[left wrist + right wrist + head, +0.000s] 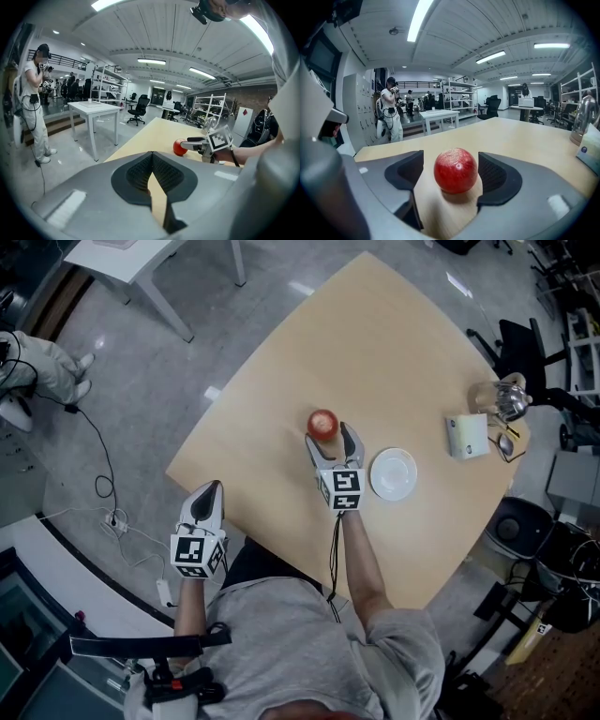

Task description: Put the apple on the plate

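A red apple (322, 423) rests on the light wooden table (375, 343), left of an empty white plate (393, 473). My right gripper (330, 441) is open, its two jaws reaching along either side of the apple. In the right gripper view the apple (455, 170) sits between the dark pads (499, 176) with a gap on both sides. My left gripper (208, 495) hovers off the table's near left edge, shut and empty. From the left gripper view (152, 161) the apple (179, 147) shows far ahead beside the right gripper.
A white box (468, 435), a glass jug (502, 397) and spectacles (507, 444) stand near the table's right corner. Office chairs (520, 343) are beyond it. A white side table (141, 259) and floor cables (103, 486) lie to the left. A person (35, 103) stands off left.
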Available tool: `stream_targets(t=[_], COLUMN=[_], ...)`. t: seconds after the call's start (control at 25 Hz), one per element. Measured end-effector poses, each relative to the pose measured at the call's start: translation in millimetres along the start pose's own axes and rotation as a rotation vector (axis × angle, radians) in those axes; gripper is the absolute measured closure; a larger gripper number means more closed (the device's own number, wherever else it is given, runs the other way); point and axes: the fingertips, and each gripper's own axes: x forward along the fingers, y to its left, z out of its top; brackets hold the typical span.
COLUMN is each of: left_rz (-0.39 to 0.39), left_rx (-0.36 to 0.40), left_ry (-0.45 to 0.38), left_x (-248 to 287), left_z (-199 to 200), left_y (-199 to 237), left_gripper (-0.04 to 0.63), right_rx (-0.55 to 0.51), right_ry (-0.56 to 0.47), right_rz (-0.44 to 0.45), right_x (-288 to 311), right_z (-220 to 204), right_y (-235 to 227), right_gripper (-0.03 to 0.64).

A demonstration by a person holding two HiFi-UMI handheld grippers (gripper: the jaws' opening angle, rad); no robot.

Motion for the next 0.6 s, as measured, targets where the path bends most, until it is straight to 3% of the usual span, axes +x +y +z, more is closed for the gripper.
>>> stream_targets(t=[0.6], left_rz=[0.009], left_rx=[-0.003], left_ry=[0.000], left_x=[2.0], left_z=[3.4], left_y=[1.0], left_gripper=[0.577], right_rx=[-0.002], right_ry=[0.011], right_rz=[0.011], right_x=[8.4], right_z=[-3.2], right_y=[-0.6], right_gripper=[0.259])
